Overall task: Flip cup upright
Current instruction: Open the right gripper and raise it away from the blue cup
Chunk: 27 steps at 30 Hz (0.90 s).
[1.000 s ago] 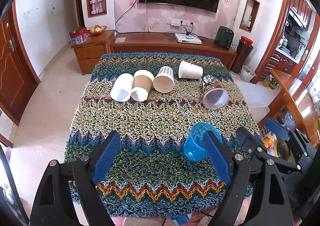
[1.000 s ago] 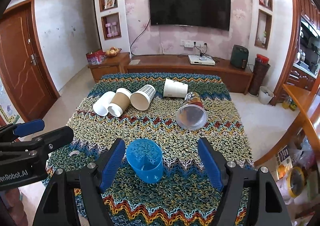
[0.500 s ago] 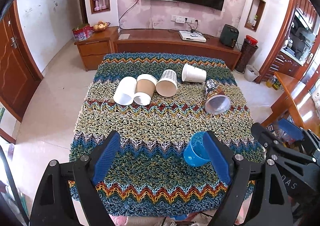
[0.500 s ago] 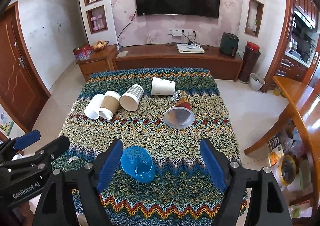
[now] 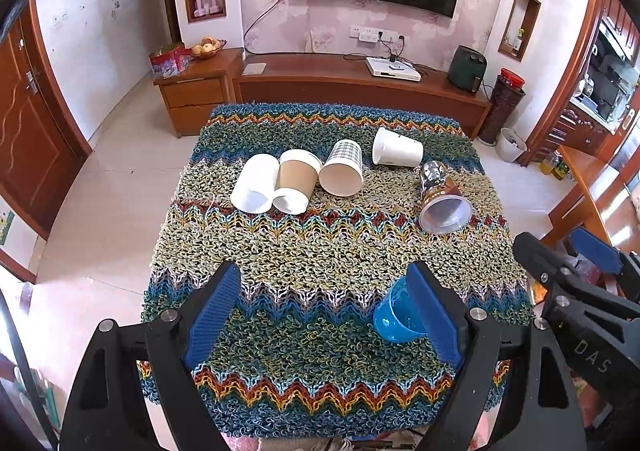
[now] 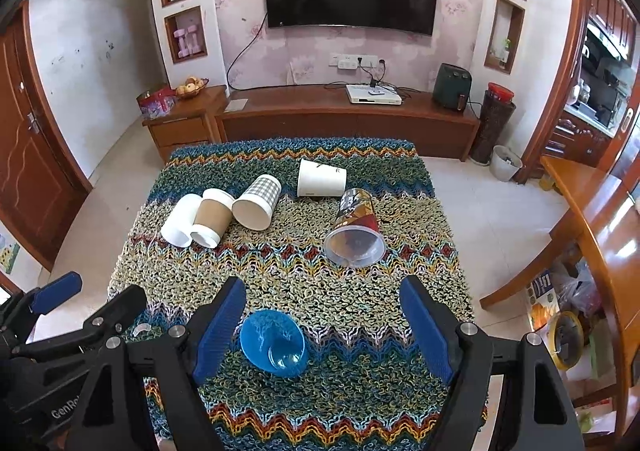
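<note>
A blue plastic cup (image 6: 274,343) stands upright on the knitted zigzag cloth (image 6: 304,291) near the table's front edge; it also shows in the left wrist view (image 5: 394,315), partly behind my left gripper's right finger. Further back several cups lie on their sides: a white cup (image 5: 254,184), a brown sleeved cup (image 5: 295,181), a checked cup (image 5: 343,173), another white cup (image 5: 396,152) and a clear printed cup (image 5: 442,199). My left gripper (image 5: 324,315) is open and empty. My right gripper (image 6: 322,331) is open and empty above the blue cup.
The cloth-covered table drops to tiled floor (image 5: 100,203) on the left. A wooden table (image 6: 600,227) stands at the right. A TV cabinet (image 6: 340,115) runs along the far wall.
Both grippers have pulled back and up from the table. The blue cup stays standing on the cloth, free of both grippers.
</note>
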{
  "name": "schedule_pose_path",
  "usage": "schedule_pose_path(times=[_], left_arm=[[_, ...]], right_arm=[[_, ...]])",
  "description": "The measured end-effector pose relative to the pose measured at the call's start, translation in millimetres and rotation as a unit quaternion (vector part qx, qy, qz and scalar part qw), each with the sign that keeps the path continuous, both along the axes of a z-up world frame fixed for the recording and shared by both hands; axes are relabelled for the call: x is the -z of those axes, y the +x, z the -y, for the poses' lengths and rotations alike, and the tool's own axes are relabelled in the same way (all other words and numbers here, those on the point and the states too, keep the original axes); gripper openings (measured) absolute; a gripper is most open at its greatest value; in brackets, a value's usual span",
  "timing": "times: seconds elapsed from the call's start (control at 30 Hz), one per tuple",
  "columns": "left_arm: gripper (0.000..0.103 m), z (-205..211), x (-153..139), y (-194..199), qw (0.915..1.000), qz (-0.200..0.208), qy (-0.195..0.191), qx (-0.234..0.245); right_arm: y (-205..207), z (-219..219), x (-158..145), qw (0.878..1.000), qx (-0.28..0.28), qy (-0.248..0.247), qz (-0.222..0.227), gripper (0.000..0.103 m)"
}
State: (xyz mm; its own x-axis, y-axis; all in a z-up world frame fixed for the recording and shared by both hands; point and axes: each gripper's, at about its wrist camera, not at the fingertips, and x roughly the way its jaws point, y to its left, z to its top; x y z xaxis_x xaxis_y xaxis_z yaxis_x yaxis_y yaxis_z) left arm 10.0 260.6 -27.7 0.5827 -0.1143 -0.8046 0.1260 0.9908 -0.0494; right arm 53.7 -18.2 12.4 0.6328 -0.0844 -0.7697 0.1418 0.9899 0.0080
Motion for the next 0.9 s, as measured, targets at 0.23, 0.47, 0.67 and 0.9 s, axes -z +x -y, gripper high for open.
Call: schedule_pose_path(times=[0.23, 0.47, 0.67, 0.9], left_arm=[[0.087, -0.1, 1.1, 4.1, 1.0000, -0.001, 0.007, -0.005], [0.087, 1.6, 1.4, 5.7, 0.9998, 0.000, 0.018, -0.007], [0.087, 3.6, 0.5, 6.0, 0.9997, 0.002, 0.025, -0.006], [0.087, 6.7, -1.9, 4.3, 0.9995, 0.006, 0.031, 0.000]], right_arm=[[4.3, -0.4, -0.4, 1.000, 0.000, 0.000, -0.001, 0.080], [6.7, -1.7, -0.3, 1.000, 0.004, -0.005, 0.002, 0.080], [6.7, -1.1, -0.4, 1.000, 0.008, -0.006, 0.004, 0.080], [5.6, 3.3, 0.2, 1.000, 0.014, -0.005, 0.003, 0.080]])
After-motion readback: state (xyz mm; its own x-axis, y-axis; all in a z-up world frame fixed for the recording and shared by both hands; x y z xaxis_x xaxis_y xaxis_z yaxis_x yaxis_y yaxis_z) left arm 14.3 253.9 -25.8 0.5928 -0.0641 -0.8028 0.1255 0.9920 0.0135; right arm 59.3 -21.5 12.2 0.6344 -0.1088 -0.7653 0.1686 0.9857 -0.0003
